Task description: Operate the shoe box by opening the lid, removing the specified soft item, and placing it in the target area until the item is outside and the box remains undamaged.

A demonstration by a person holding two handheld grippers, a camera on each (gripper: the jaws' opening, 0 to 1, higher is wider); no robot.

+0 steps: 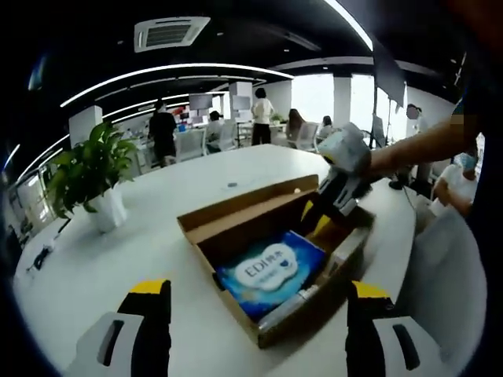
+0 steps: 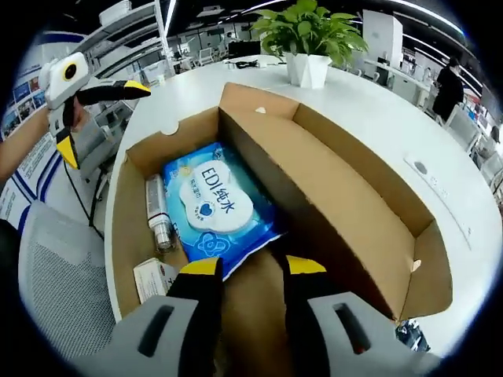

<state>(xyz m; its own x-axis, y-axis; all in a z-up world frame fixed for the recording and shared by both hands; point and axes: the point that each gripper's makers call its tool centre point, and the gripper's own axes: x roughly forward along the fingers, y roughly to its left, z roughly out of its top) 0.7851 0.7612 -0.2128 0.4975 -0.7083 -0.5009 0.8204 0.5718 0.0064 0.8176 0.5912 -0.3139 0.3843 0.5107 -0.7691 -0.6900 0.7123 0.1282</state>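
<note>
An open cardboard shoe box sits on a large white round surface, its lid folded back and standing along the far long side in the left gripper view. Inside the box lies a blue wet-wipes pack with a white label, flat on the bottom. Just beside the pack, along the box wall, lies a small clear bottle, and near one corner a small white carton.

The right gripper reaches down into the box. Its yellow-tipped jaws stand a little apart, one on each side of the near corner of the wipes pack; whether they touch it cannot be told. In the left gripper view the same right gripper comes in from the right, held by a person's hand, dipping over the far end of the box.

The left gripper hovers above the surface just short of the near end of the box, jaws spread wide and holding nothing. In the right gripper view it shows at upper left, beyond the box edge, jaws apart.

A potted green plant in a white pot stands on the surface, well apart from the box. A grey office chair stands beside the surface. People stand and sit at desks in the office behind.
</note>
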